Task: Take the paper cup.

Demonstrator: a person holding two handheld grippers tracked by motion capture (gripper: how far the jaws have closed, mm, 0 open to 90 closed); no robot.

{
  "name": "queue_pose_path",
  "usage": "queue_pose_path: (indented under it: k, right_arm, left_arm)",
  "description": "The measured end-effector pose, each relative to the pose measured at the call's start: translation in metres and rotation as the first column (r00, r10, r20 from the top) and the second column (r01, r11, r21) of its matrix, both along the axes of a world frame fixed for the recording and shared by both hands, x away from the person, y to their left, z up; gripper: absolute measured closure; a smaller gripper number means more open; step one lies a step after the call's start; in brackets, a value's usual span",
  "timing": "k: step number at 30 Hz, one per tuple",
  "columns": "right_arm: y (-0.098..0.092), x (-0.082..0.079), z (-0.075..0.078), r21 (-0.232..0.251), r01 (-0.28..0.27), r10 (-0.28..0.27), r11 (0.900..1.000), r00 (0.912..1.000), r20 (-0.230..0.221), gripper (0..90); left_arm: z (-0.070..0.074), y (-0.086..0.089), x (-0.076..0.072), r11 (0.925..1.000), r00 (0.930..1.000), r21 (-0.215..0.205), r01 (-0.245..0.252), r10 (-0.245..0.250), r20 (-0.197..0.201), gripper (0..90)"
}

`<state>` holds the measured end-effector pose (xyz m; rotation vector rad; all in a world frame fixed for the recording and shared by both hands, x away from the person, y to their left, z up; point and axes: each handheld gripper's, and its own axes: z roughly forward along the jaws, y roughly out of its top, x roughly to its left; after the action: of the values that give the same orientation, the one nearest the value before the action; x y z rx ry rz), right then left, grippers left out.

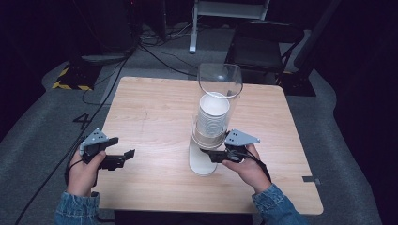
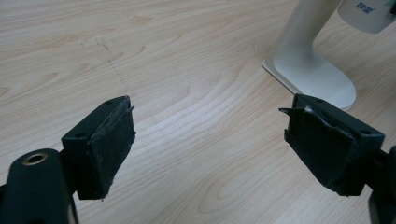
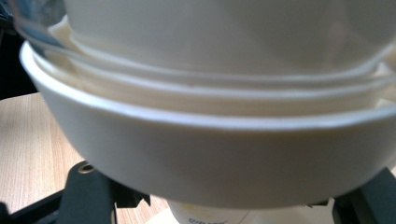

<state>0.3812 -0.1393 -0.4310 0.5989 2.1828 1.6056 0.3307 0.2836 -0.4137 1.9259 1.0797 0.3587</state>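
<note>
A cup dispenser (image 1: 213, 136) is stood near the middle of the wooden table (image 1: 155, 117), a clear tube (image 1: 219, 82) rising from its white collar and a stack of white paper cups (image 1: 212, 115) held inside. Its white base (image 2: 313, 77) is seen resting flat on the tabletop in the left gripper view.

The right gripper (image 1: 213, 154) is held just beside the dispenser's lower part, under the collar (image 3: 205, 154). In the right gripper view its jaws are spread to either side beneath the collar, and nothing is gripped between them as far as can be told.

The left gripper (image 1: 123, 155) is held well apart from the dispenser, at the table's left front. Its jaws are spread wide above bare wood.
</note>
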Motion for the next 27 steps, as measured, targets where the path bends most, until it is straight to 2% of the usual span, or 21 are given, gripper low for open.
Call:
queue_pose_path:
  k: [7,8,9,10,11,12,21,23,24,25,27]
  right_arm:
    - [-0.001,0.002,-0.001,-0.015,-0.022,0.023,1.0,0.9994,0.027,33.8]
    - [-0.001,0.003,-0.002,-0.086,-0.028,0.032,0.996,0.9982,0.051,34.8]
    - [-0.001,0.005,-0.006,-0.144,-0.028,0.031,0.989,0.9993,0.019,35.8]
    - [-0.001,0.005,-0.006,-0.144,-0.028,0.031,0.989,0.9993,0.019,35.8]
    - [0.0,0.006,-0.019,-0.154,-0.029,0.023,0.988,0.9991,-0.036,35.6]
    - [0.0,0.006,-0.023,-0.126,-0.028,0.02,0.992,0.9976,-0.066,35.4]
    - [0.001,0.003,-0.023,-0.124,-0.009,-0.002,0.992,0.9961,-0.088,33.0]
    - [0.0,0.002,-0.021,-0.123,-0.01,-0.004,0.992,0.9931,-0.117,32.9]
    - [0.0,0.002,-0.021,-0.123,-0.01,-0.004,0.992,0.9931,-0.117,32.9]
    - [0.0,0.001,-0.022,-0.141,-0.01,-0.009,0.99,0.9909,-0.134,32.8]
    - [-0.001,0.001,-0.022,-0.144,-0.012,-0.01,0.989,0.9892,-0.146,32.8]
  left_arm:
    - [0.0,0.0,-0.001,1.0,1.0,-0.005,-0.001,0.001,-0.001,15.6]
    - [0.0,0.0,0.0,1.0,1.0,-0.004,-0.001,0.001,-0.001,15.6]
    - [0.0,0.0,0.0,1.0,1.0,-0.004,-0.001,0.001,-0.001,15.6]
    - [0.0,0.0,0.0,1.0,1.0,-0.005,-0.002,0.002,-0.001,15.6]
    - [0.001,0.0,-0.001,0.9999,1.0,-0.009,-0.005,0.005,0.0,15.6]
    - [0.001,0.001,0.0,1.0,1.0,-0.005,-0.001,0.001,0.006,15.6]
    - [0.0,0.002,-0.001,0.9999,1.0,-0.01,-0.009,0.009,-0.002,15.6]
    - [0.0,0.002,0.0,1.0,1.0,-0.005,-0.004,0.004,0.0,15.6]
    - [0.0,0.002,0.0,1.0,1.0,-0.005,-0.004,0.004,0.0,15.6]
    - [-0.001,0.001,0.0,1.0,1.0,-0.006,-0.005,0.005,-0.003,15.6]
    - [-0.001,0.001,0.0,1.0,1.0,-0.007,-0.005,0.005,-0.005,15.6]
